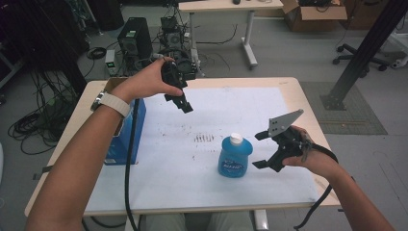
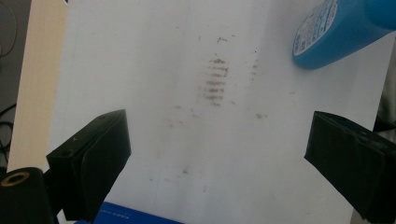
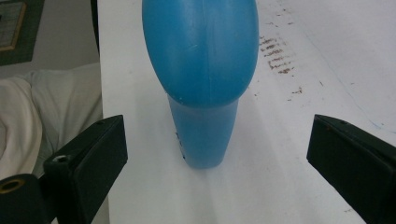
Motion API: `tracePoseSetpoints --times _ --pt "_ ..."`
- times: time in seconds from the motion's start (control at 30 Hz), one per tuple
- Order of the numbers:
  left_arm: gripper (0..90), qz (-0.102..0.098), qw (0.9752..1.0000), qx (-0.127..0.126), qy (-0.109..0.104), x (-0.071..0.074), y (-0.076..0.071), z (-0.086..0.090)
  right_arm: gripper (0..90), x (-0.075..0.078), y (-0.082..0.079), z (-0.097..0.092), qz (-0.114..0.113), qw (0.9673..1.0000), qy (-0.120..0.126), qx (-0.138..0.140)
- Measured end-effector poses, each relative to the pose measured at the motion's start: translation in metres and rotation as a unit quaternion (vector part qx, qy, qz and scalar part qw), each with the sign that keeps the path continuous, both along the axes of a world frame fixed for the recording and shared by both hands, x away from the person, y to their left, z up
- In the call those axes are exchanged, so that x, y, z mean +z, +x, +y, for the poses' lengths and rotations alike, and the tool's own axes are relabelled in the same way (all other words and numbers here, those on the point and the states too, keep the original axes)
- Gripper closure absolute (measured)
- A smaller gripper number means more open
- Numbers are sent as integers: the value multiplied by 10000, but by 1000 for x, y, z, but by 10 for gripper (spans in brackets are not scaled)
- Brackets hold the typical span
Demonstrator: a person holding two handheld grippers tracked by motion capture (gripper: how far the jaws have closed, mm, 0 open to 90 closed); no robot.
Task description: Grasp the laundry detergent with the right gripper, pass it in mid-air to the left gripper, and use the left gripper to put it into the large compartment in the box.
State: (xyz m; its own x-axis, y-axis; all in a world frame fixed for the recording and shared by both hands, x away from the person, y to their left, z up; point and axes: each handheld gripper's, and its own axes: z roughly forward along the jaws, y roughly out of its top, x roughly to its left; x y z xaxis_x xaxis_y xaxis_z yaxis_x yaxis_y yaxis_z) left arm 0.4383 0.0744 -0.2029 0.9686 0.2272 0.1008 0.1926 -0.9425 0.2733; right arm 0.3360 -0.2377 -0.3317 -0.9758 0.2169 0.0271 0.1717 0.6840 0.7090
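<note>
Bottle [image 1: 235, 157], blue plastic with white cap, upright at lower centre of the desk [image 1: 288, 86]: likely liquid-heavy, smooth, slippery, best gripped across its narrow lower body; right hand-held gripper [image 1: 260, 149] wide open just beside it, left hand-held gripper [image 1: 186, 107] open, farther back, upper left.

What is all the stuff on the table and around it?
bottle: one, blue with a white cap, upright on the white sheet, near the front right
box: one, blue, at the table's left edge
white sheet: one, with brown smudges, covering most of the table
table: one, light wood
computer tower: one, black, on the floor behind
office chair: one, black, far right
left hand-held gripper: black, open, raised over the sheet
right hand-held gripper: black, open, facing the bottle
</note>
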Motion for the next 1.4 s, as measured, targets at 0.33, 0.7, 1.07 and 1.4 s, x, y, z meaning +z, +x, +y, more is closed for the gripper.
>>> tracePoseSetpoints --times 0.33,0.7,1.07,1.4 --pt "70 2 10000 6 6 0 0 0 49 -8 1 1 -8 10000 83 48" --pt "70 -6 10000 12 -7 0 0 0 48 -11 1 6 -50 9999 95 67" --pt "70 8 10000 12 -8 -2 0 -1 48 -21 2 12 4 9997 218 108" --pt "70 36 10000 -17 39 -2 1 -2 47 -25 2 19 -48 9997 172 167"
